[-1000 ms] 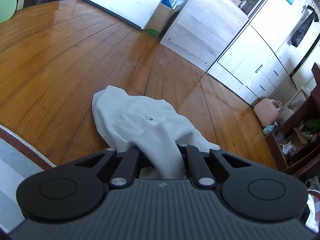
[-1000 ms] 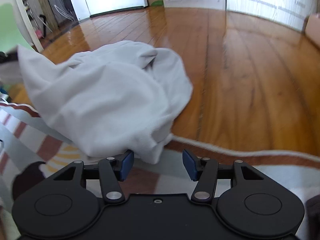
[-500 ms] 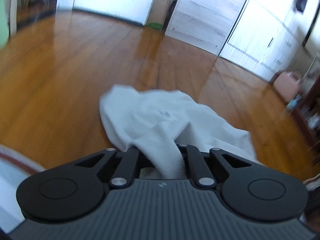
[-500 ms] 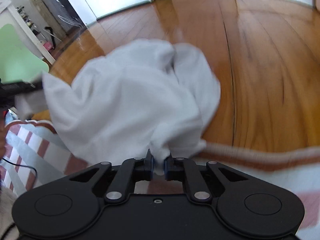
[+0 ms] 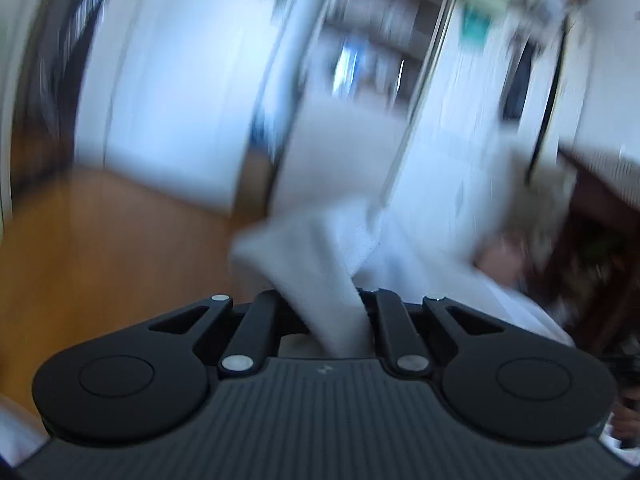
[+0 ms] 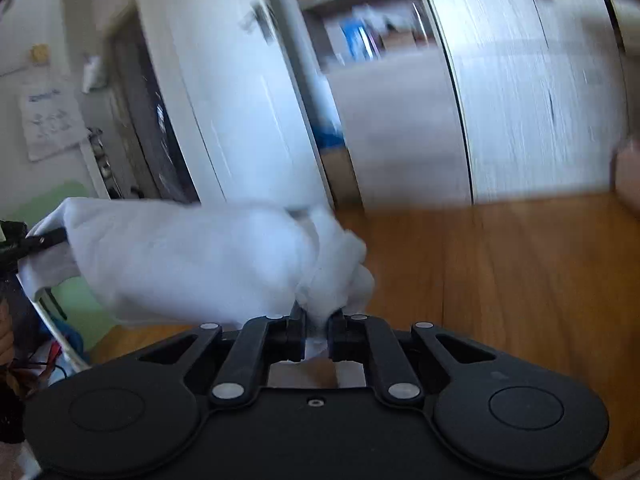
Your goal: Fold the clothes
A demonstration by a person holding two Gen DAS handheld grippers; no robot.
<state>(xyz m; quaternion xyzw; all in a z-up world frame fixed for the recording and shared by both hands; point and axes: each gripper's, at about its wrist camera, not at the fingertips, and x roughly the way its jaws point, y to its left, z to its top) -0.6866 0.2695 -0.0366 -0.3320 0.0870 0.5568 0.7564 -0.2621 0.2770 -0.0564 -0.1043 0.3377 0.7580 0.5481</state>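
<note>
One white garment (image 6: 192, 256) hung above the wooden floor (image 6: 500, 280), my two tools gripped it, left tool (image 5: 326, 304) and right tool (image 6: 316, 334) both clamped, garment lifted since earlier.

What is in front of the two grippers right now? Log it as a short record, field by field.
garment: white cloth, bunched, lifted off the floor, spanning both grippers
left gripper: shut on a fold of the cloth
right gripper: shut on a bunched edge of the cloth
floor: wooden floor, bare below the cloth
background: white cabinets and shelves, blurred
image quality: heavy motion blur in both views
fold status: not yet folded
</note>
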